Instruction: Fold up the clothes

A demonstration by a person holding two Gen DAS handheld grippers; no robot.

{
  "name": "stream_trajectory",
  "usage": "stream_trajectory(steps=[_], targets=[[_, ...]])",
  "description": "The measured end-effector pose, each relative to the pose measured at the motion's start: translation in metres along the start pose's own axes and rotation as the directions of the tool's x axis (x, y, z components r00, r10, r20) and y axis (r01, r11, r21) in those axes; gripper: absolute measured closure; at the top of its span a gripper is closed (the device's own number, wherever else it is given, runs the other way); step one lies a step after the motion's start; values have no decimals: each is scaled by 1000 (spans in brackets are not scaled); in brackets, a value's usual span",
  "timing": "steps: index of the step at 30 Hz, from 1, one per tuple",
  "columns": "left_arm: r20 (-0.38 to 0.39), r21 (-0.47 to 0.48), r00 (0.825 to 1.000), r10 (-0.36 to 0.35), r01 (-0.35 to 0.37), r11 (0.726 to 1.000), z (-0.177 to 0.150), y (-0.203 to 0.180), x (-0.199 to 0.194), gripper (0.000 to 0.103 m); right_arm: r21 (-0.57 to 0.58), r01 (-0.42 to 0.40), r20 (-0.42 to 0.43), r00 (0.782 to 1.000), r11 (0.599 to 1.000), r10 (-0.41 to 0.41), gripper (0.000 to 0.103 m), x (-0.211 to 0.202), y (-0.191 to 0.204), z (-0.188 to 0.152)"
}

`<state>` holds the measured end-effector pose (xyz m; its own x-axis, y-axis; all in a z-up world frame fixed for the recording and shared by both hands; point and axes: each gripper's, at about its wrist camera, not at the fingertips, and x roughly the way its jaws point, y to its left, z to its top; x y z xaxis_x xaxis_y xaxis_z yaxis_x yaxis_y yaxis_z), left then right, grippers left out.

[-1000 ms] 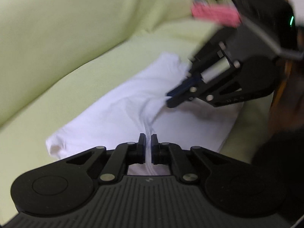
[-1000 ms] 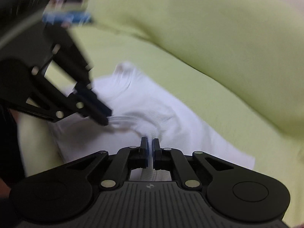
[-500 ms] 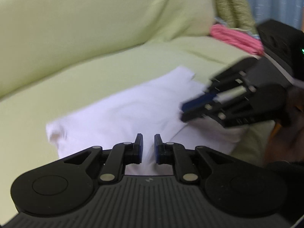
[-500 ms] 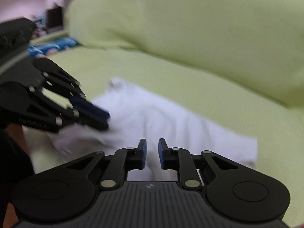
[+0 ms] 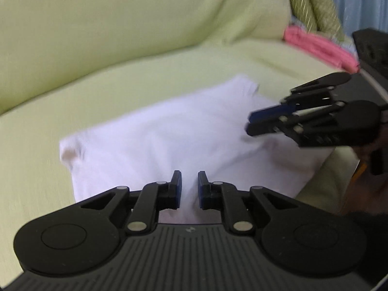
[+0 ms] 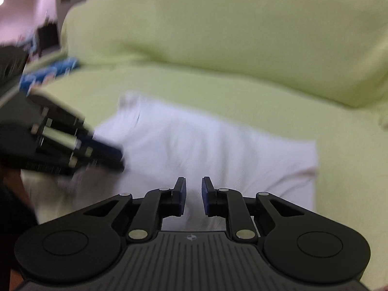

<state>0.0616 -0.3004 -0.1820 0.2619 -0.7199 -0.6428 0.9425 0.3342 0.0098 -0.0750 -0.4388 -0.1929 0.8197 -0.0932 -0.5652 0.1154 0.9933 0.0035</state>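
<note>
- Firstly, at the left of the left wrist view, the sofa covered with pale yellow-green cloth has a soft, slightly woven surface; its back cushion is rounded and its seat is nearly flat.
- On the seat lies one folded white cotton garment, roughly a rectangle, smooth with only faint creases; a small seam or cuff shows at its left corner. It sits in the middle of the seat, in front of the back cushion.
- At the bottom centre, the left black plastic gripper with blue pads is over the near edge of the garment. Its two fingers are slightly apart after just opening, and the cloth seen between them is not pinched.
- At the right of this view, the right black plastic gripper with blue pads is over the right part of the garment; its jaws have also just opened to a narrow gap, and in its own view nothing is pinched.
- Behind it, at the far right of the sofa, one pink knitted cloth lies beside one olive patterned cushion.
- In total there are two grippers and one white garment.
</note>
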Motion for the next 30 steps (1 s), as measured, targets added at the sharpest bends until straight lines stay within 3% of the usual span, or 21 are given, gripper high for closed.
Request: stream_trajectory(steps=[3,7,10,13,16,19,24,26,30], targets=[[31,-17,999,42,-41,999,12,3,4,92,33,112,42,993,993,-113,85,-1,-21,13],[-68,-121,995,74,-82,989,2,18,29,91,131,206,7,978,970,-209,84,20,-54,14],[-55,-139,995,82,-89,986,-5,19,19,91,189,207,-70,978,960,-198,84,39,-69,3],[31,-182,994,102,-95,979,4,33,-3,91,190,202,-17,979,961,-202,84,20,-62,6],[104,-232,978,180,-152,961,13,63,-20,91,205,193,45,977,959,-207,84,-4,-62,7],[75,-251,970,233,-208,945,18,93,-9,95,219,207,60,973,954,-225,84,-6,-68,7],[-31,-156,974,224,-226,962,10,108,32,101,270,209,5,976,940,-219,84,19,-90,0],[-18,-137,973,232,-232,963,4,106,38,101,270,216,-57,976,938,-208,85,31,-94,-6],[22,-120,973,229,-225,967,8,101,26,101,261,210,-12,977,942,-214,84,21,-94,-4]])
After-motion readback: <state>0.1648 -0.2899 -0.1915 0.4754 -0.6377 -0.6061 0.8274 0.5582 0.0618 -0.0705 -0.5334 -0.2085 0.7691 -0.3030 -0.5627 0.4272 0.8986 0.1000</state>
